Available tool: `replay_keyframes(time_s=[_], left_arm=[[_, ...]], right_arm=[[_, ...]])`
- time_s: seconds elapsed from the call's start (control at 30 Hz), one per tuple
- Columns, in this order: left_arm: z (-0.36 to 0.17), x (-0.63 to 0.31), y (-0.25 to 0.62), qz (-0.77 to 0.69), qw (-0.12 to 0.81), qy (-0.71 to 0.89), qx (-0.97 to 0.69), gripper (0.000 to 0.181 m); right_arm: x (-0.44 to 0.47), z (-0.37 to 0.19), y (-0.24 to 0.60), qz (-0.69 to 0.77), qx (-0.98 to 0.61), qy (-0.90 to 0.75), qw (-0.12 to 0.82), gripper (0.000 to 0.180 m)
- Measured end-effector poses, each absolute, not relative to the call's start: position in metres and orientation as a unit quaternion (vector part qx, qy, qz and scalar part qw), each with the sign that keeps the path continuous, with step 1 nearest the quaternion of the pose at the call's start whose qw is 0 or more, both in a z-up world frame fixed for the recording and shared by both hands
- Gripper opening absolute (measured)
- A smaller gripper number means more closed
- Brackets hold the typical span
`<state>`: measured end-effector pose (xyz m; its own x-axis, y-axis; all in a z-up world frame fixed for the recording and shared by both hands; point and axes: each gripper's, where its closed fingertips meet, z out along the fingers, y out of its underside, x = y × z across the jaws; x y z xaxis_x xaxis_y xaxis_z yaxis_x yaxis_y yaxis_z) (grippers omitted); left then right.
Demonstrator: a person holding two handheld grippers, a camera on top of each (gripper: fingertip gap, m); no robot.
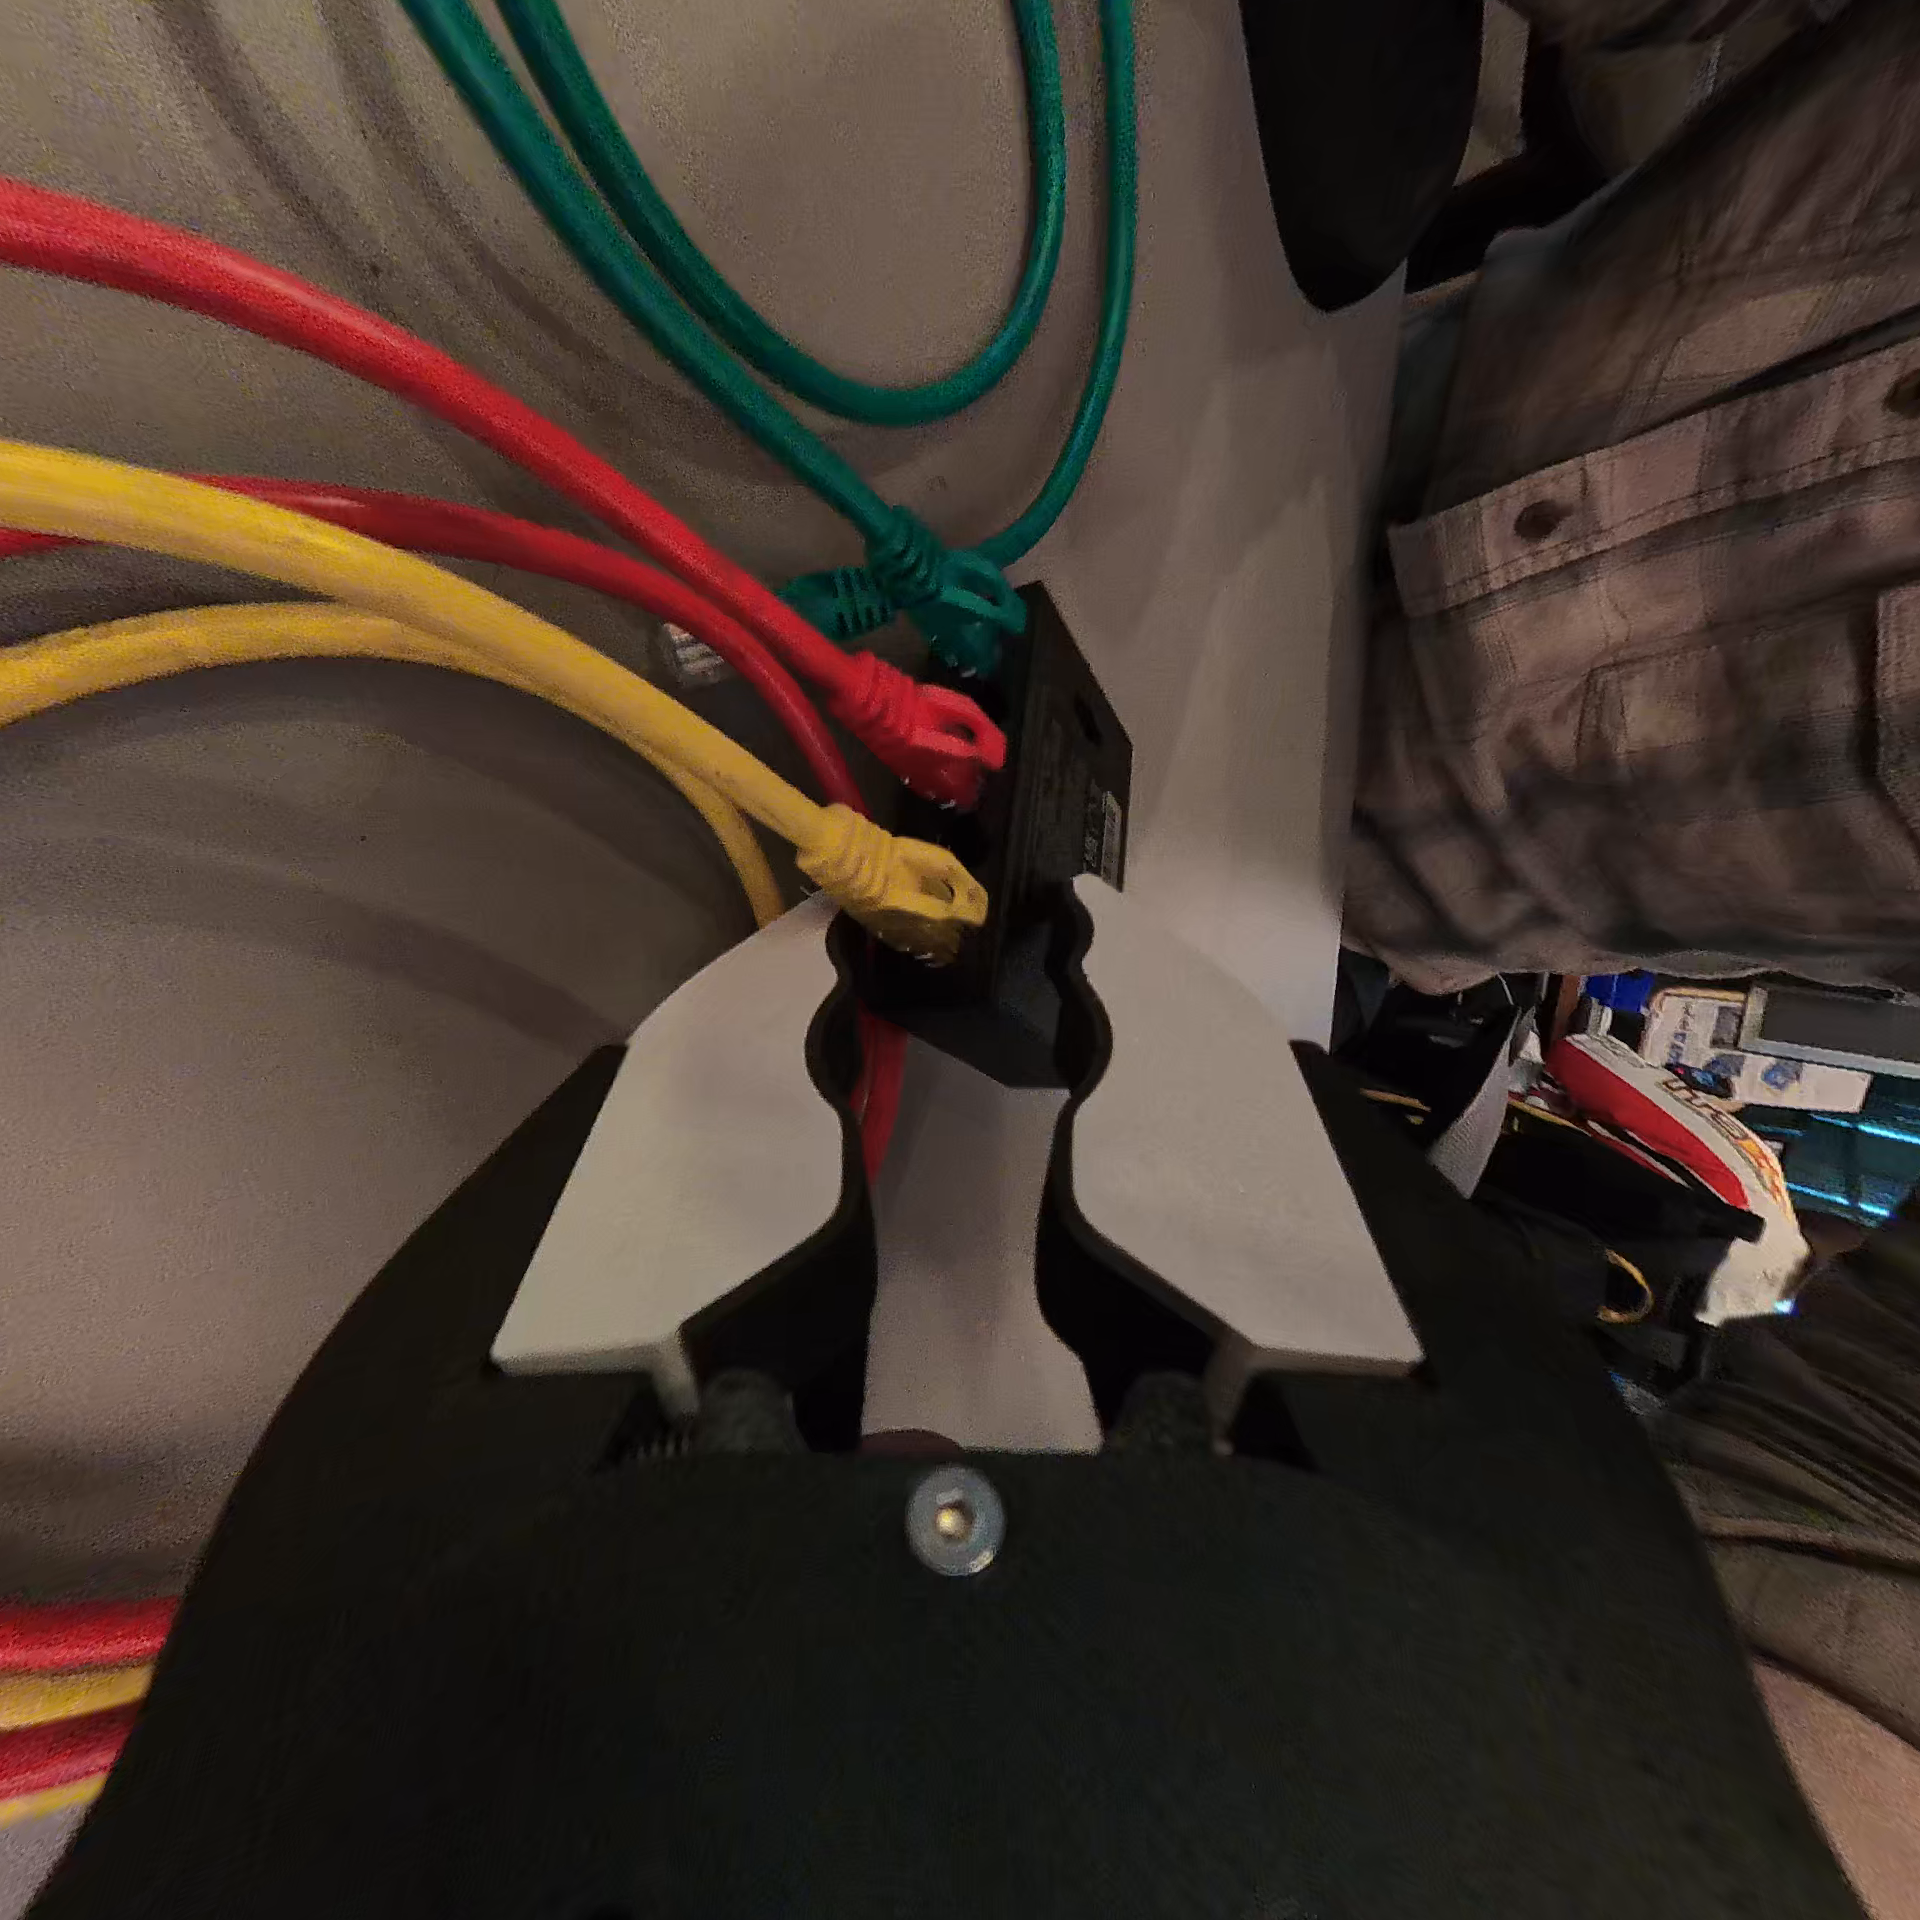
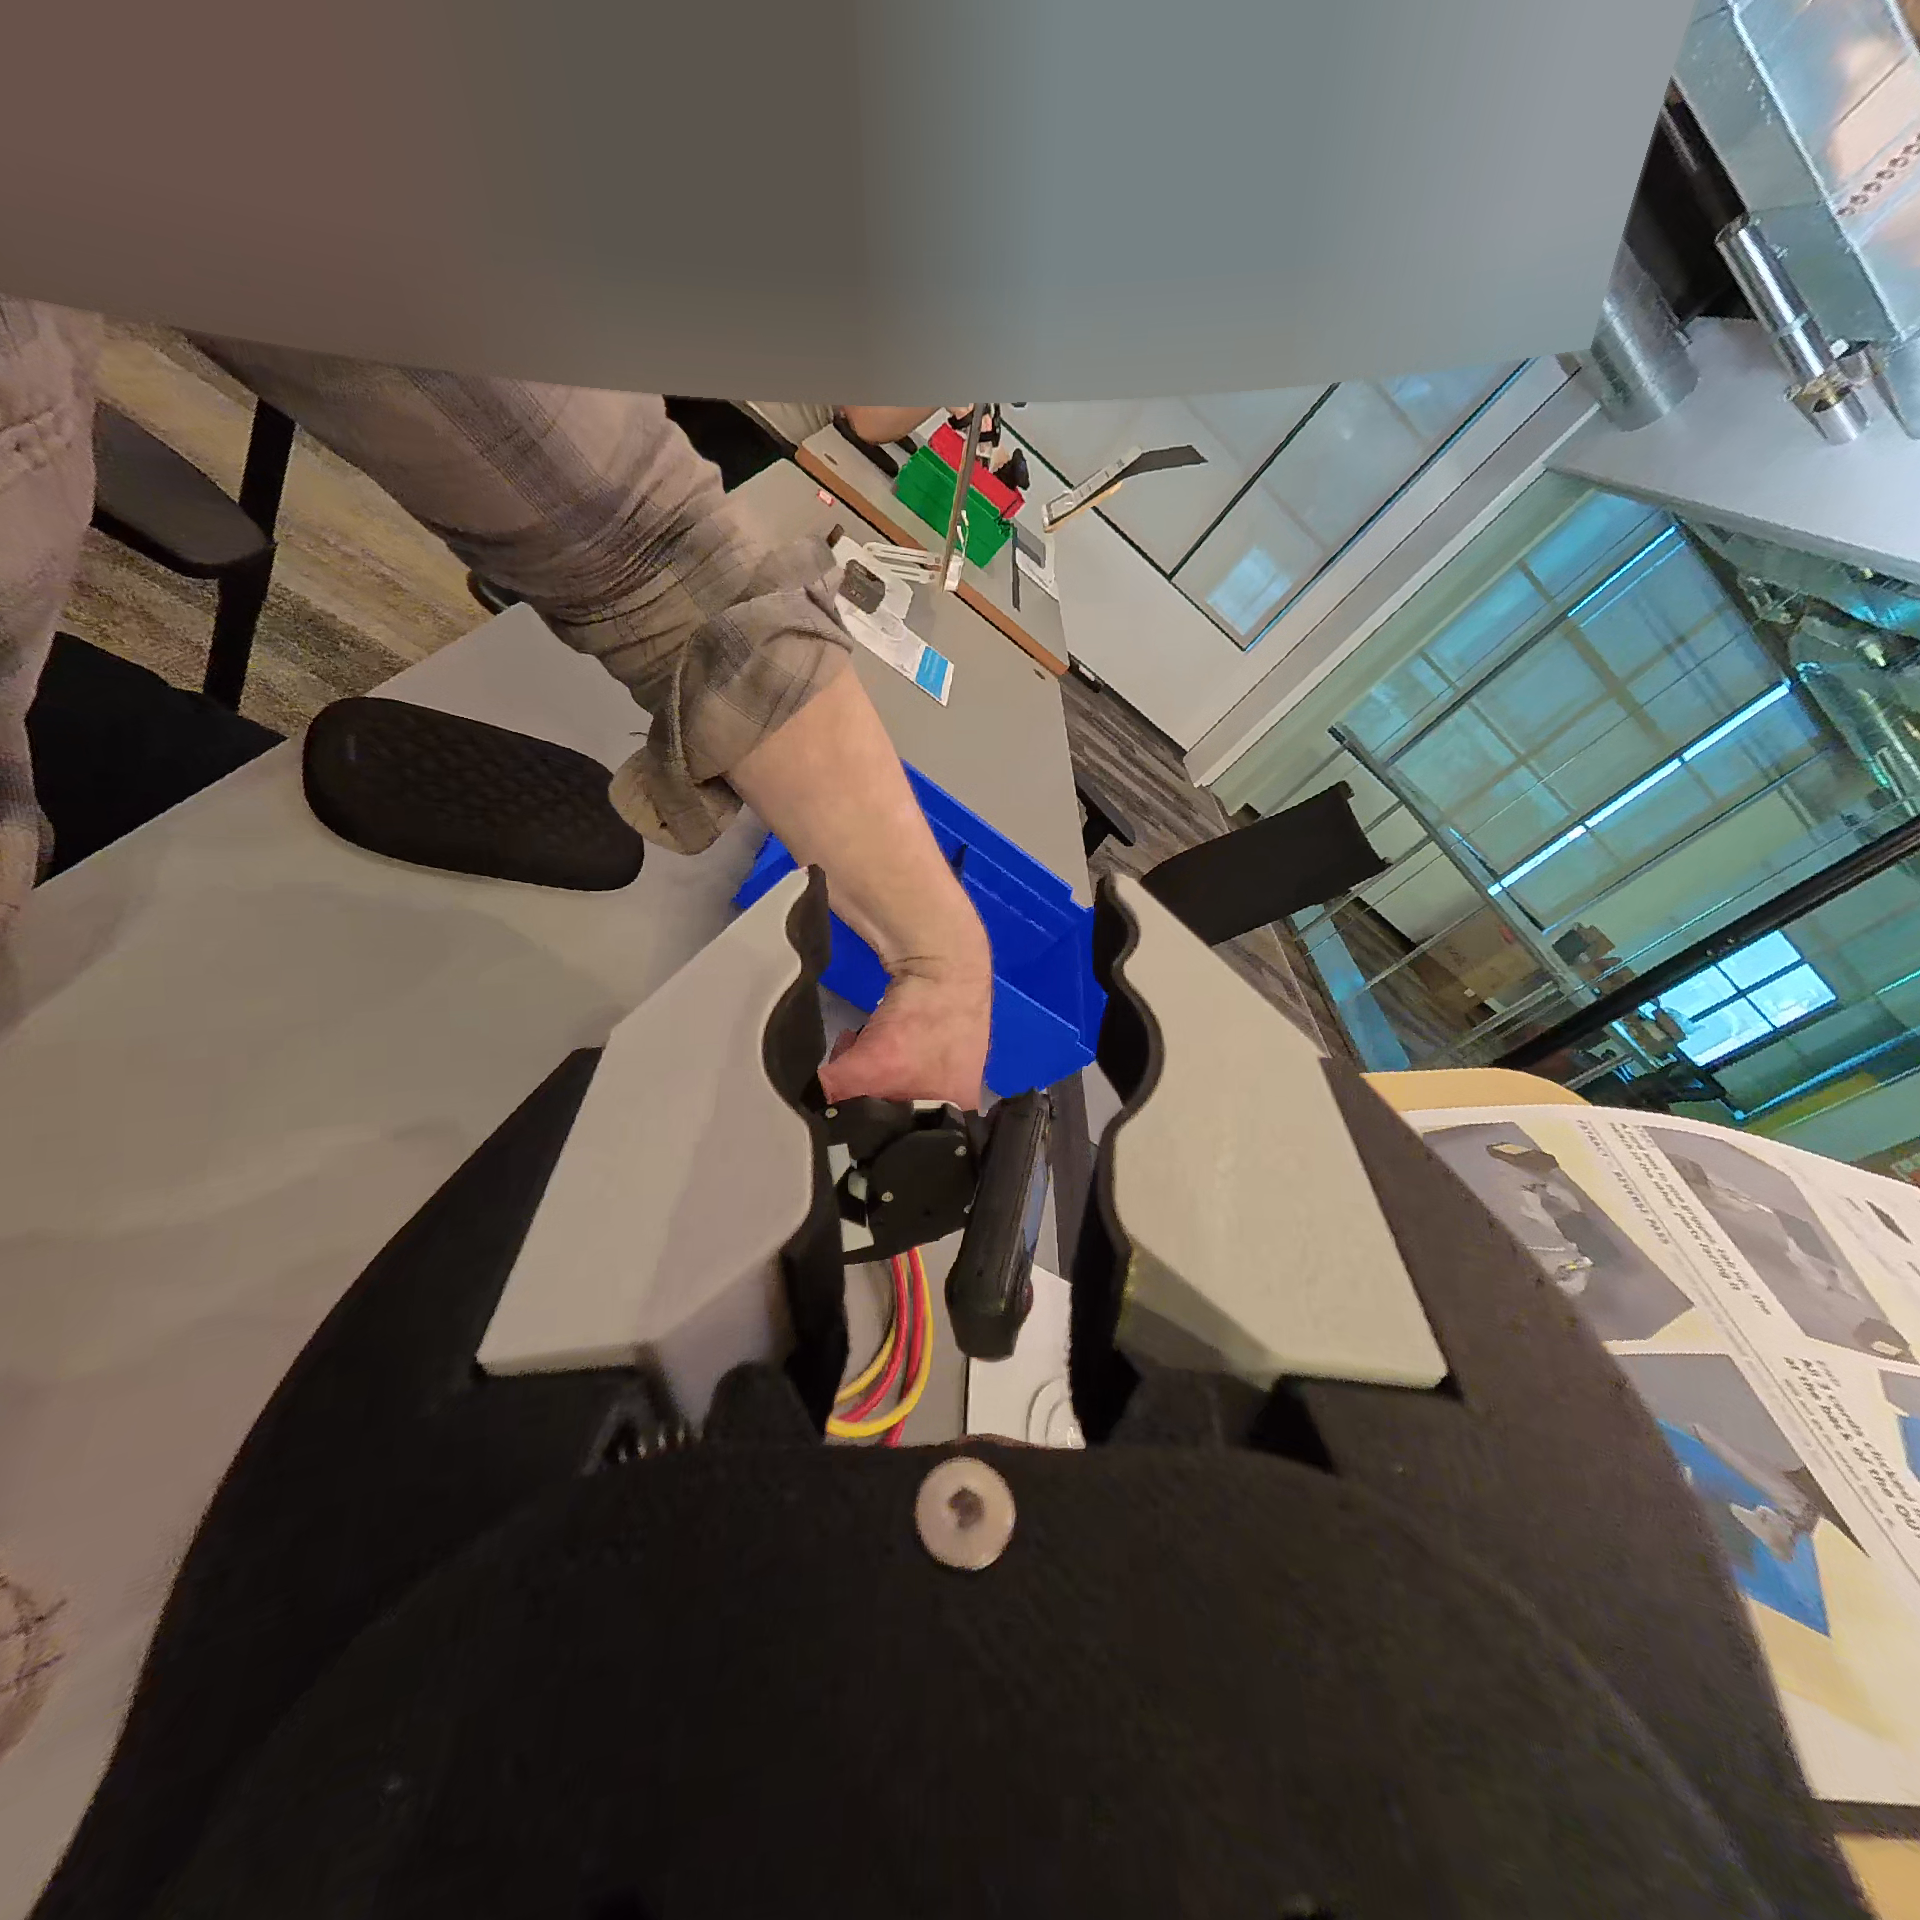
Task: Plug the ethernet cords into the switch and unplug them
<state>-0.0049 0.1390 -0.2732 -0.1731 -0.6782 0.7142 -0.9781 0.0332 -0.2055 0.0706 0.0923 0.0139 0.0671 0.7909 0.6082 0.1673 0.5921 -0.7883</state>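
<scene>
My left gripper (image 1: 961, 966) is shut on the near end of the small black switch (image 1: 1049, 769), which is tilted on the grey table. A yellow plug (image 1: 904, 904), a red plug (image 1: 925, 738) and a green plug (image 1: 966, 634) sit in its ports. A second green plug (image 1: 842, 603) lies loose beside it. My right gripper (image 2: 956, 925) is open and empty, held above the table. Between its fingers I see a hand (image 2: 925, 1029) holding the other gripper's black body (image 2: 904, 1174), with red and yellow cords (image 2: 894, 1371) below it.
The cords' slack loops over the table (image 1: 312, 1039) to the left. A person's plaid shirt (image 1: 1662, 623) is close on the right. A blue bin (image 2: 1029, 935), a black padded rest (image 2: 468, 790) and a printed sheet (image 2: 1714, 1351) lie on the table. The grippers' ends are close to 30 centimetres from one another.
</scene>
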Motion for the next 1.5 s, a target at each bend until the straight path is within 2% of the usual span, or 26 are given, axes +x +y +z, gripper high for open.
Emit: replay_keyframes(time_s=[0.03,0.2,0.43,0.57,0.6,0.67,0.77,0.9,1.07,1.5], left_arm=[[-0.273,-0.005,0.14,0.346,0.211,-0.685,0.606,0.034],[-0.265,-0.009,0.145,0.347,0.149,-0.686,0.622,0.044],[-0.247,-0.02,0.163,0.273,-0.02,-0.669,0.691,0.08],[-0.249,-0.028,0.159,0.161,-0.141,-0.626,0.75,0.12],[-0.25,-0.027,0.155,0.141,-0.173,-0.601,0.767,0.123],[-0.259,-0.024,0.14,0.118,-0.21,-0.566,0.788,0.146],[-0.266,-0.017,0.132,0.085,-0.277,-0.522,0.802,0.146],[-0.283,-0.004,0.13,0.079,-0.311,-0.47,0.822,0.143],[-0.303,0.0,0.129,0.062,-0.326,-0.459,0.825,0.113],[-0.286,0.0,0.14,0.125,-0.345,-0.436,0.821,0.108]], right_arm=[[0.07,0.014,0.092,0.25,-0.377,-0.637,0.625,0.049],[0.068,0.013,0.091,0.247,-0.378,-0.639,0.622,0.051],[0.069,0.016,0.09,0.246,-0.376,-0.637,0.626,0.052],[0.072,0.02,0.091,0.244,-0.375,-0.631,0.634,0.052],[0.072,0.02,0.091,0.244,-0.375,-0.629,0.635,0.052],[0.072,0.022,0.091,0.243,-0.375,-0.627,0.638,0.052],[0.069,0.024,0.09,0.238,-0.373,-0.628,0.641,0.052],[0.066,0.028,0.082,0.237,-0.361,-0.631,0.645,0.052],[0.067,0.033,0.075,0.238,-0.35,-0.632,0.649,0.052],[0.063,0.02,0.095,0.222,-0.378,-0.63,0.642,0.054]])
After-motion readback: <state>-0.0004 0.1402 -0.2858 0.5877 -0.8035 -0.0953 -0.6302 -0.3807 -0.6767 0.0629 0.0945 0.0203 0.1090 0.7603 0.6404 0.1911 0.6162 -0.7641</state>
